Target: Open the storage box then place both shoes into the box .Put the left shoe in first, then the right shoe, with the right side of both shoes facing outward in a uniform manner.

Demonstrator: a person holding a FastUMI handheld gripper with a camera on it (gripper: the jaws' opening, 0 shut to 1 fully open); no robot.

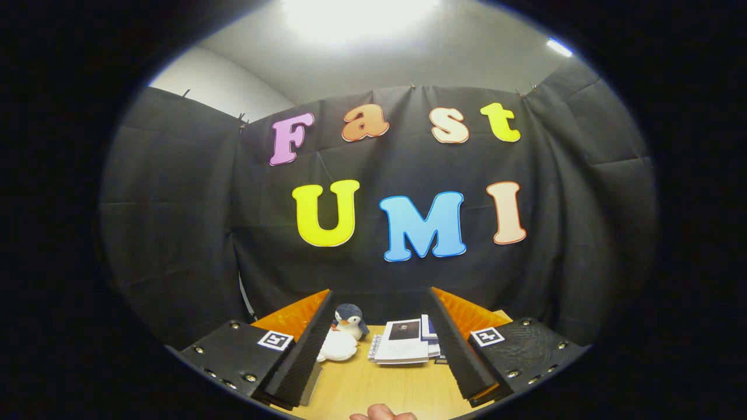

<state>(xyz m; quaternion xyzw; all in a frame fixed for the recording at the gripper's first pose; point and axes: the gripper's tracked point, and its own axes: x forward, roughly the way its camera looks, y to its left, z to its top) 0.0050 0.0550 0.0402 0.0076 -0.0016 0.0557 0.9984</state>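
Observation:
My gripper (379, 324) is open, its two fingers spread wide with nothing between them. It is raised and points at the booth's back wall above the far part of a wooden table (379, 385). Beyond the fingers, at the table's far edge, lie a small plush penguin (349, 321) and a stack of booklets (405, 344).
A white soft item (337, 347) rests beside the penguin, close to the left finger. Part of a person's hand (382, 414) shows at the near edge of the table, between the fingers. The black cloth wall stands right behind the table.

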